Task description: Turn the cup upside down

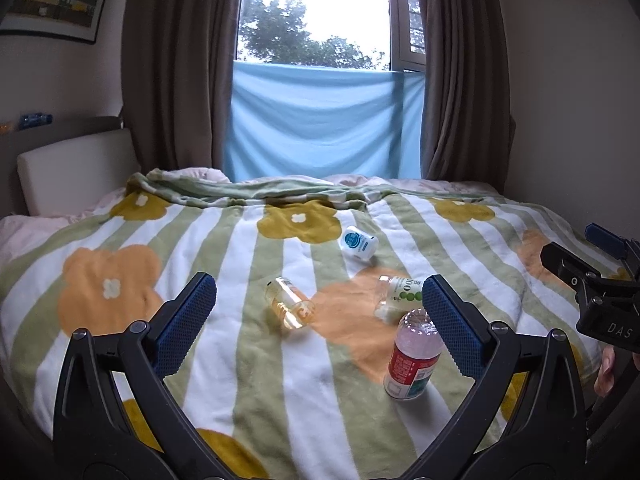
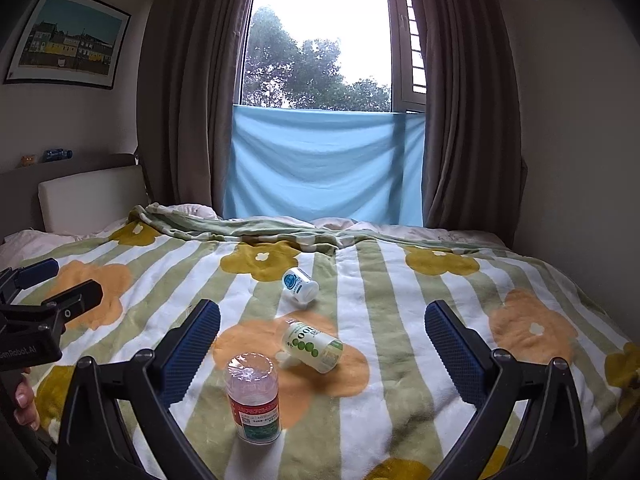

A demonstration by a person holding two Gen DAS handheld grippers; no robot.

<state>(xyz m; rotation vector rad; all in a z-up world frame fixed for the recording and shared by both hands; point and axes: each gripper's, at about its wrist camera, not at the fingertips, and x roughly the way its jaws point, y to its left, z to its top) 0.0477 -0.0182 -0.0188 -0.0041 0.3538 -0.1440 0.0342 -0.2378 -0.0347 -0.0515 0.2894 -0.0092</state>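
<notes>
Several cut-bottle cups lie on a flowered blanket (image 1: 248,360). A clear yellowish cup (image 1: 289,303) lies on its side in the left wrist view; the right wrist view does not show it. A red-labelled clear cup (image 1: 414,355) (image 2: 253,396) stands tilted, closed end up. A green-dotted cup (image 1: 400,294) (image 2: 312,346) and a white cup with a blue badge (image 1: 358,242) (image 2: 300,284) lie on their sides. My left gripper (image 1: 320,312) is open and empty, short of the cups. My right gripper (image 2: 322,340) is open and empty, above the near blanket.
The bed fills the view, with a headboard (image 1: 76,168) at the left, brown curtains (image 1: 176,64) and a blue cloth (image 1: 324,120) under the window behind. The right gripper's body (image 1: 600,296) shows at the right edge of the left wrist view.
</notes>
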